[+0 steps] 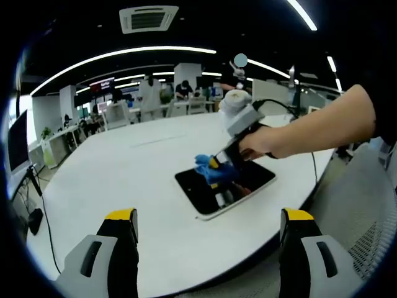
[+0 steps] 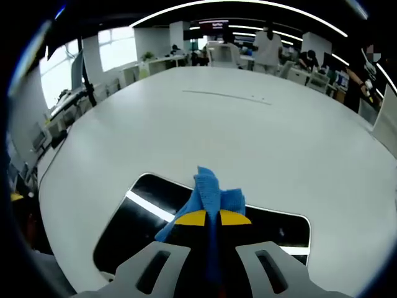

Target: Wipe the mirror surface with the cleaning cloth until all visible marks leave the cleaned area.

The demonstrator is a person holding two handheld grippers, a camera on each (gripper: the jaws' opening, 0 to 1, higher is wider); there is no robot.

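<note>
Pinching the blue cloth (image 2: pixel 208 192) over the mirror (image 2: pixel 133 217), right tongs (image 2: pixel 213 217); left tongs (image 1: pixel 208 226) spread, no legible writing

No readable text from my end. Red-lit sign (image 1: pixel 102 84) hangs on far wall in left gripper view — glyphs too small and blurred, I cannot make out one character. Same sign (image 2: pixel 216 25) in right gripper view, top centre — again only smear of red and white. No label, brand or number legible on anything else I can see.
</note>
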